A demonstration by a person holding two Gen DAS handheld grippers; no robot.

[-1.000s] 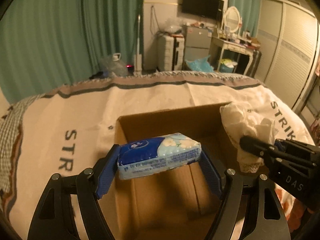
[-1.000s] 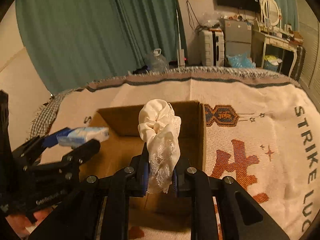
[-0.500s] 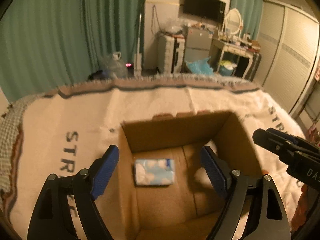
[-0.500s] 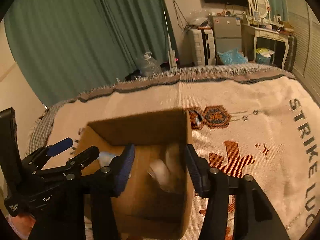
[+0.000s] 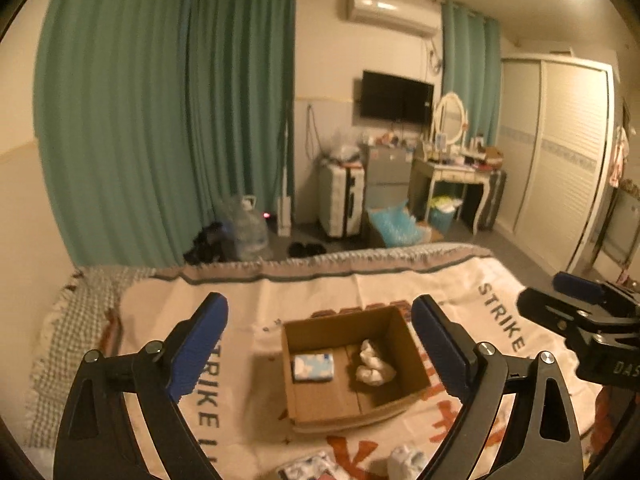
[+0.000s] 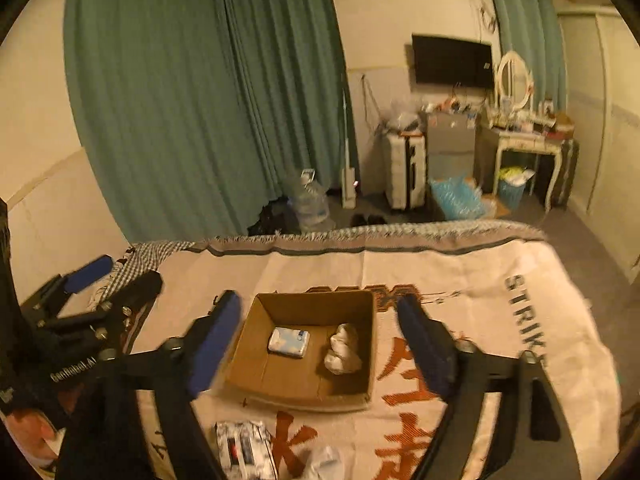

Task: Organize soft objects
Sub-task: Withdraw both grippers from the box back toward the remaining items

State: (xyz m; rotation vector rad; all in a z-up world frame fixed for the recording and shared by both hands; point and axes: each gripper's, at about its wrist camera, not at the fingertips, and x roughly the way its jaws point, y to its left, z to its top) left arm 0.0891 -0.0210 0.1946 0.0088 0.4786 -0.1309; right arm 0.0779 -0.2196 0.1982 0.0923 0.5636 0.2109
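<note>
Left wrist view looks down on an open cardboard box sitting on a bed covered by a cream blanket with dark "STRIKE" lettering and orange characters. Inside the box, on its brown floor, lie two soft things apart from each other: a flat tissue pack in pale blue and white wrapping toward the left wall, and a crumpled white lace cloth bunched toward the right wall. The left gripper hangs above the box with its blue-padded fingers spread wide and opening, nothing between them. The right gripper shows at the right edge of this view.

Right wrist view shows the same box, the tissue pack lying flat near its middle and the lace cloth heaped beside the right wall. The right gripper also has its fingers wide apart and opening, empty. On the blanket in front of the box lie a patterned soft packet and a small white bundle, both blurred.
</note>
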